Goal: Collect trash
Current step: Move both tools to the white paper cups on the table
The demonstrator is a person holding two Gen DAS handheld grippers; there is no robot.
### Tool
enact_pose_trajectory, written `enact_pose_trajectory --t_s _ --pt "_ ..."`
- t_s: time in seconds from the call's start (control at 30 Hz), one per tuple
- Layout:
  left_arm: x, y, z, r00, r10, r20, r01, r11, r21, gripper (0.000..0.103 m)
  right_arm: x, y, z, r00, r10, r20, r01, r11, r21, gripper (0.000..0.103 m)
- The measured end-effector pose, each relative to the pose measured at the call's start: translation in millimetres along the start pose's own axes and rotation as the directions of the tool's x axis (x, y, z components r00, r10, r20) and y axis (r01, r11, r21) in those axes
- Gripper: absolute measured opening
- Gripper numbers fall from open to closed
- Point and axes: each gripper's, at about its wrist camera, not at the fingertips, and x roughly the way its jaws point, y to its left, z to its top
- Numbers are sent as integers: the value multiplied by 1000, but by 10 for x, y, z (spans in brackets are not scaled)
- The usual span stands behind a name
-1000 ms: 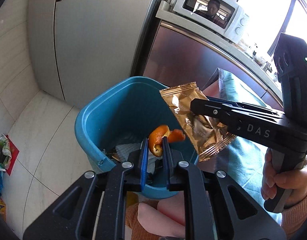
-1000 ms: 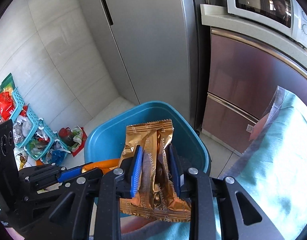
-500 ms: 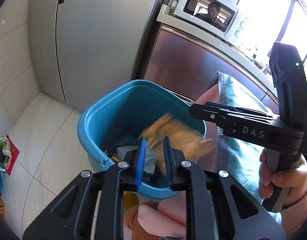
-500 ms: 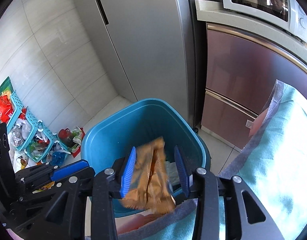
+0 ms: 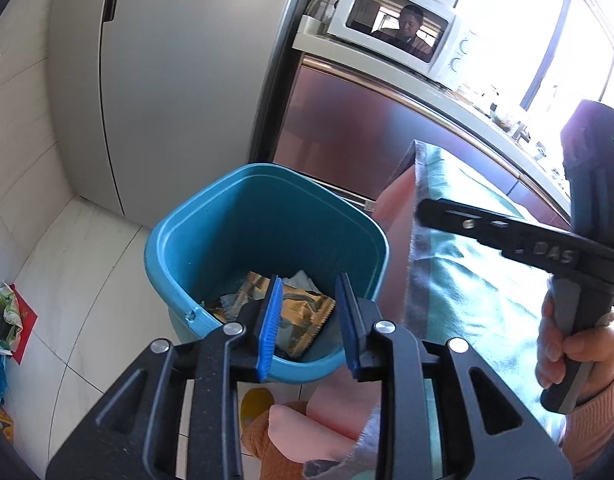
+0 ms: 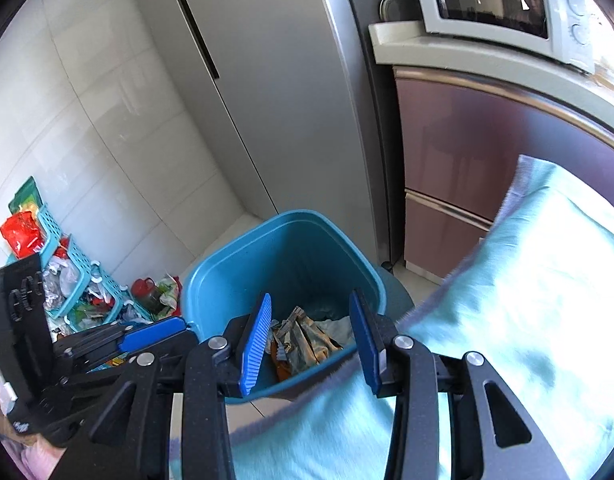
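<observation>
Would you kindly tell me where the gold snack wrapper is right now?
The gold snack wrapper lies inside the blue bin, on the crumpled paper at its bottom, seen between the fingers in both wrist views.

Teal-blue bin [image 5: 175,248] w/ gold foil wrapper [image 5: 303,312] inside. Black claws w/ ribbed blue pads [image 6: 256,344]. Aqua cloth [image 6: 547,280], grey edging. White microwave [image 5: 395,28], grey fridge [image 5: 179,80], maroon cabinet fronts [image 6: 467,152].

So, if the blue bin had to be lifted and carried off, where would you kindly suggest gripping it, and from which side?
Grip the blue bin by its rolled rim, coming straight down from above so one finger goes inside and one outside the wall. The lip gives a thin, firm edge; the body is too wide. The left side, towards the tiled floor, looks freest, since the teal cloth crowds the right.
</observation>
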Motion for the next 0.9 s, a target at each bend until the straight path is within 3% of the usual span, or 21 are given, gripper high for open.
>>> enact_pose_trajectory --t_s 0.23,0.4,0.63,0.8,0.9 --pt "-71 -271 -47 998 -65 -6 65 996 60 28 -536 -197 -221 997 -6 83 3 999 33 39" --pt "-117 -652 -69 988 -151 -10 151 979 138 31 -1033 -401 -520 985 -58 162 45 995 84 39" --pt "-26 -1427 -186 956 -281 -83 293 914 279 32 -1717 -823 -1095 952 -188 243 126 961 247 39" --pt "113 -1964 -253 917 -363 -168 399 852 338 32 -2074 -1190 -1534 922 -291 256 172 900 401 39" --pt "179 -2298 -310 904 -379 -199 428 819 383 32 -2199 -1409 -1739 909 -333 249 186 861 473 39"
